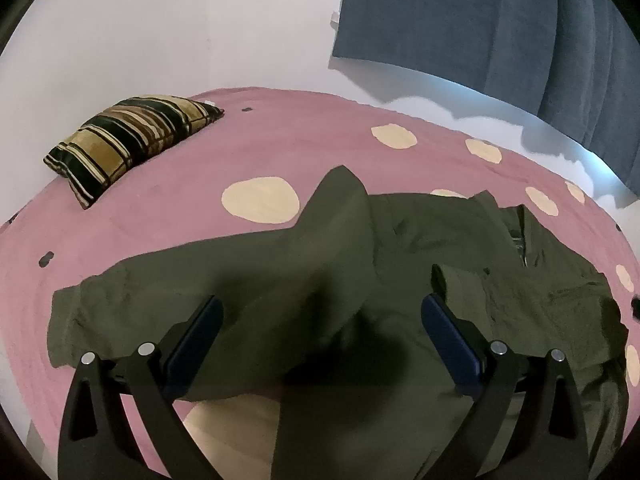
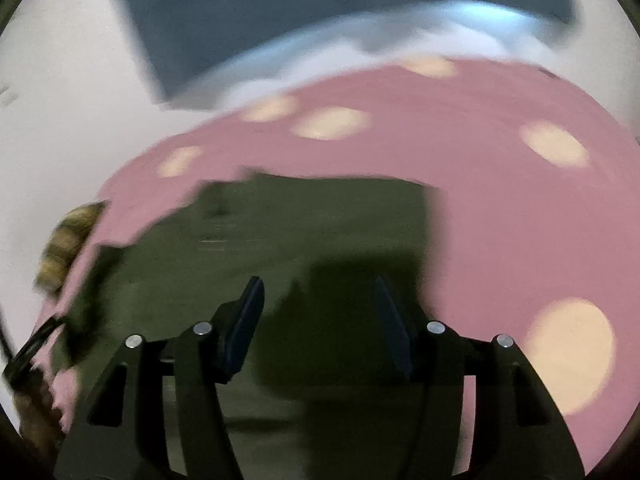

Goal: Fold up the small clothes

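An olive green garment (image 1: 280, 264) lies rumpled on a pink bedspread (image 1: 168, 216) with cream dots. One part stretches left, and a zip opening (image 1: 520, 240) shows at the right. My left gripper (image 1: 322, 312) hovers over the garment's middle, its blue pads wide apart and empty. The right wrist view is blurred by motion. There the same garment (image 2: 280, 232) fills the centre, and my right gripper (image 2: 318, 290) hangs above its near right part. It is open with nothing pressed between the pads.
A striped brown and black cushion (image 1: 132, 140) lies at the far left of the bed, and the cushion (image 2: 68, 240) shows at the left edge for the right hand. A blue curtain (image 1: 480, 20) hangs against the white wall behind. Bare bedspread (image 2: 520, 220) lies right of the garment.
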Available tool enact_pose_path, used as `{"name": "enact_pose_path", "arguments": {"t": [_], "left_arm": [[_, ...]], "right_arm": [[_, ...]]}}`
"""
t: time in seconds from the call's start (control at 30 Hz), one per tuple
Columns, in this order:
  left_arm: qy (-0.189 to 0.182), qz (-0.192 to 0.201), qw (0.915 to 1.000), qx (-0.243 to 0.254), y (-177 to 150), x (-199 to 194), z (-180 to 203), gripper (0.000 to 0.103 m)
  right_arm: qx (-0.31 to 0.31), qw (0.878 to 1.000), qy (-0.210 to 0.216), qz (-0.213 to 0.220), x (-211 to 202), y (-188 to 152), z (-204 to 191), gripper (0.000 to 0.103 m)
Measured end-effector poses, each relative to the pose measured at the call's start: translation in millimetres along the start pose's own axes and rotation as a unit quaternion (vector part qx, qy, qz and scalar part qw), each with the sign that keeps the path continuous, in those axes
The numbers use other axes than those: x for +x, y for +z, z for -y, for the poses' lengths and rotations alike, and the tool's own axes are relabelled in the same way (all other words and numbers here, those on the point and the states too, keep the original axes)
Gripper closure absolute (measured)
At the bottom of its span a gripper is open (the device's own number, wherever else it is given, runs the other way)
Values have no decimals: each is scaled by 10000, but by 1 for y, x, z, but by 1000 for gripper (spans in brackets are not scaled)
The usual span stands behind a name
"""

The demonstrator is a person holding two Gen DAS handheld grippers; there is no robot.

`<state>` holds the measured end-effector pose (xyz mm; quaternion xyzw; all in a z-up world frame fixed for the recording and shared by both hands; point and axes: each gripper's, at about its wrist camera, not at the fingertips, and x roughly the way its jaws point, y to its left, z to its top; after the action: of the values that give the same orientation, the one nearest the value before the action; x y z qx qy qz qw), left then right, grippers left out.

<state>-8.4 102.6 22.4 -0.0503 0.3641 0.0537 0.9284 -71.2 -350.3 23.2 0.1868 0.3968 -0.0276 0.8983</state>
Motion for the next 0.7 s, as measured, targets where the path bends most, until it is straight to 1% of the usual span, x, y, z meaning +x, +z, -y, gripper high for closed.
{"name": "enact_pose_path", "arguments": {"t": [0.03, 0.07, 0.13, 0.17, 0.2, 0.27, 0.3, 0.37, 0.5, 0.63, 0.7], "left_arm": [[-4, -30, 10000, 7, -1, 2, 1, 4], [-5, -53, 10000, 13, -2, 3, 2, 4], [12, -82, 10000, 28, -4, 4, 3, 4], [16, -92, 10000, 35, -5, 4, 4, 4], [21, -102, 9999, 43, -6, 5, 5, 4], [36, -123, 9999, 73, -8, 6, 6, 4], [33, -125, 9999, 79, -8, 6, 6, 4], [22, -143, 9998, 101, -9, 7, 6, 4], [-44, -189, 9998, 76, -10, 8, 5, 4], [-25, -177, 9998, 42, -9, 5, 0, 4], [-26, -232, 9997, -1, -9, 6, -6, 4]], "right_arm": [[168, 9998, -52, -132, 6, -3, 17, 46], [311, 9992, -8, -268, 11, -5, 30, 48], [560, 9966, 209, -561, 21, -14, 49, 60], [602, 9952, 342, -687, 26, -18, 54, 79], [578, 9940, 423, -823, 33, -22, 55, 86], [354, 9946, 333, -921, 40, -30, 53, 88], [307, 9949, 325, -903, 41, -31, 54, 89], [400, 9947, 371, -868, 41, -29, 58, 89], [325, 9955, 340, -828, 41, -30, 57, 88], [350, 9963, 386, -688, 29, -27, 58, 83], [362, 9974, 358, -507, 19, -25, 58, 75]]}}
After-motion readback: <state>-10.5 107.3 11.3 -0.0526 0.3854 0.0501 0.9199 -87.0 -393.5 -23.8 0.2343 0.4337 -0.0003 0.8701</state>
